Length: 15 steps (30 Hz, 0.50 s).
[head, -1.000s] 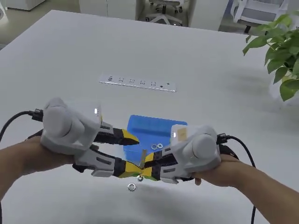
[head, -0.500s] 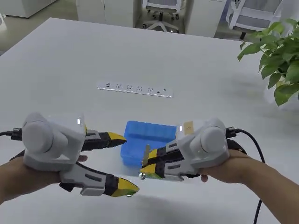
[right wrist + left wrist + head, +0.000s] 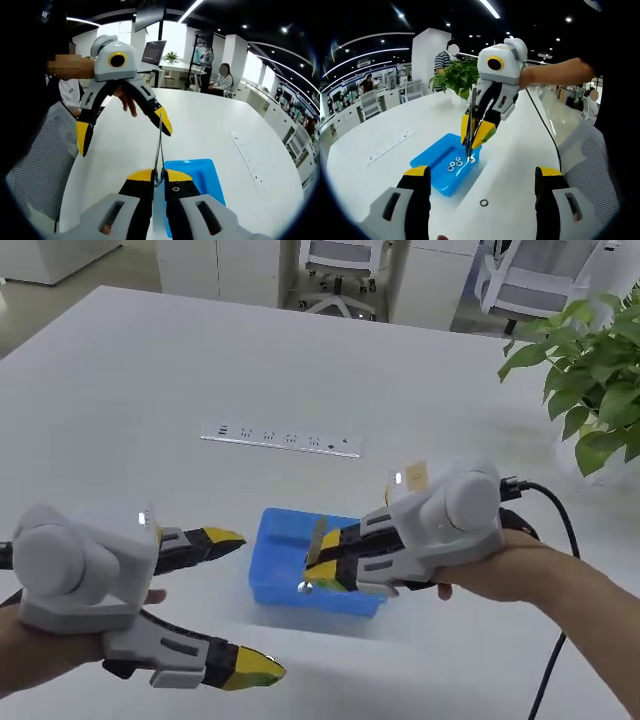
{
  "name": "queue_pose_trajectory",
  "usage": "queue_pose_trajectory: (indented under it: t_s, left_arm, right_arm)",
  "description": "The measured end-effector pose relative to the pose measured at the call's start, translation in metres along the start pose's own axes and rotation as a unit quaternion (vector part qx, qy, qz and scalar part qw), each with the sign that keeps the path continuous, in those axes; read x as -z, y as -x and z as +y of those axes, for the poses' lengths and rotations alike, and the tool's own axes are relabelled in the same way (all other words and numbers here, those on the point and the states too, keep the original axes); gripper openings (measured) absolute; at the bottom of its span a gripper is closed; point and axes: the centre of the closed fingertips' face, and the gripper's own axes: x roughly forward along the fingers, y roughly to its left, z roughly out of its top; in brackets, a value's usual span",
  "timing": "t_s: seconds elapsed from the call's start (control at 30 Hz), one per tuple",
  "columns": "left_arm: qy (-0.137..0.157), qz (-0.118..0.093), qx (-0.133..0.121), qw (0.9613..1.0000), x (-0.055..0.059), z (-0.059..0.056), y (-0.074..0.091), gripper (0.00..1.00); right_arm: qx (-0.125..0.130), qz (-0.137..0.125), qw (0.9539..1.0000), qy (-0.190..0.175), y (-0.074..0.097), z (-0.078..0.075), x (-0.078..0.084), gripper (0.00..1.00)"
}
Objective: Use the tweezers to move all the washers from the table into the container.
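Observation:
My right gripper is shut on metal tweezers, whose tips hang over the near part of the blue container with a small shiny washer at them. In the left gripper view the tweezers point down into the container, where three washers lie. One more washer lies on the white table in front of the container. My left gripper stands open to the left of the container, with nothing between its fingers. In the right gripper view the tweezers rise from the shut jaws.
A white power strip lies on the table beyond the container. A green plant stands at the right edge. Office chairs are behind the far side of the table. A cable trails from the right gripper.
The right gripper has risen and carried the tweezers from the table in front of the container to over it. The left gripper has drawn back to the left, its jaws wider apart.

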Motion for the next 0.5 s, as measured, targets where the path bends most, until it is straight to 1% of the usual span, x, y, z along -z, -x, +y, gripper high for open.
queue_pose_trajectory:
  t_s: [0.2,0.3,0.37,0.5]
  left_arm:
    - [-0.001,-0.003,-0.002,1.0,-0.001,0.002,0.001,0.95]
    - [0.0,-0.005,-0.002,1.0,-0.001,0.002,0.001,0.96]
    - [0.002,-0.002,-0.002,1.0,0.0,0.003,0.001,0.98]
    - [0.003,-0.002,-0.001,1.0,0.0,0.0,0.0,0.99]
  right_arm:
    - [0.013,-0.003,0.9999,0.003,0.005,-0.017,-0.002,0.08]
    - [0.02,-0.003,0.9998,0.004,0.005,-0.025,-0.001,0.08]
    - [0.024,-0.004,0.9997,0.005,0.005,-0.03,-0.001,0.08]
    - [0.028,-0.003,0.9996,0.006,0.003,-0.039,0.002,0.08]
